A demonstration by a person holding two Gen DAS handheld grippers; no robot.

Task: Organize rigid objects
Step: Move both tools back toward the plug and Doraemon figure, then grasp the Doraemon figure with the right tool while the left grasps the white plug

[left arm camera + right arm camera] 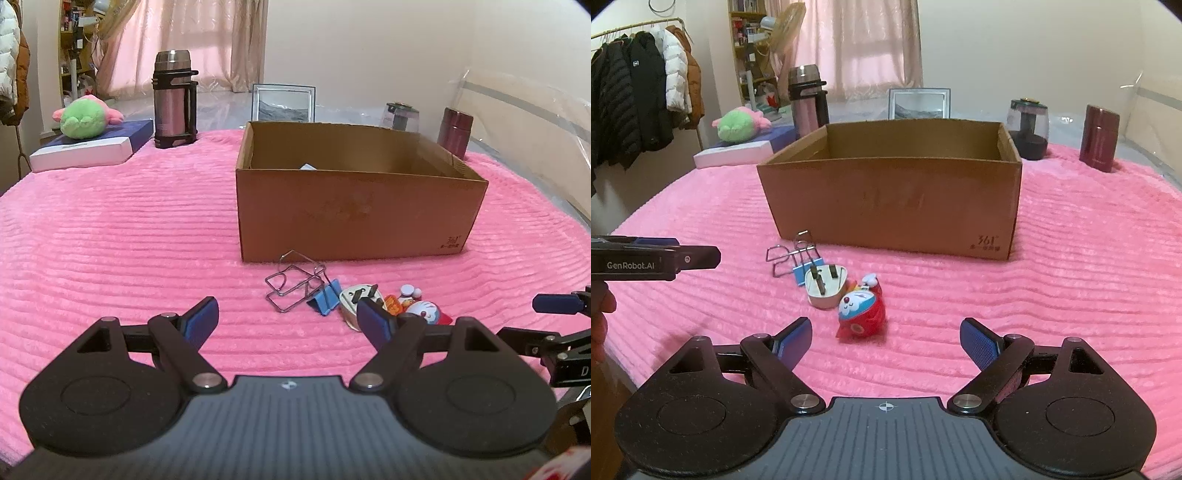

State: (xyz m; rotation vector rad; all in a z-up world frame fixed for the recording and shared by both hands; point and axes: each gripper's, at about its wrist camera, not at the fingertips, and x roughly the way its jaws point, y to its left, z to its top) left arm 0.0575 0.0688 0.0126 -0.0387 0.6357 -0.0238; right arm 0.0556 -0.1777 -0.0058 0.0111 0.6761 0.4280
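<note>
An open cardboard box (pixel 360 212) (pixel 894 203) stands on the pink blanket, with a small pale item just visible inside in the left wrist view. In front of it lie a blue binder clip (pixel 327 301) (pixel 798 275) with wire handles (pixel 295 286), a white plug adapter (pixel 352 302) (pixel 825 288) and a red and blue cat toy (pixel 424 312) (pixel 862 312). My left gripper (pixel 290 319) is open, low over the blanket, the clip ahead of it and its right finger in front of the plug. My right gripper (pixel 884 341) is open, with the toy just ahead.
At the back stand a steel flask (pixel 173 99) (pixel 809 99), a picture frame (pixel 283 103) (pixel 919 103), a glass jar (pixel 1028 127) and a maroon cup (pixel 454 133) (pixel 1100 138). A plush toy (pixel 86 118) lies on a book at far left. Coats hang on a rack (pixel 639 99).
</note>
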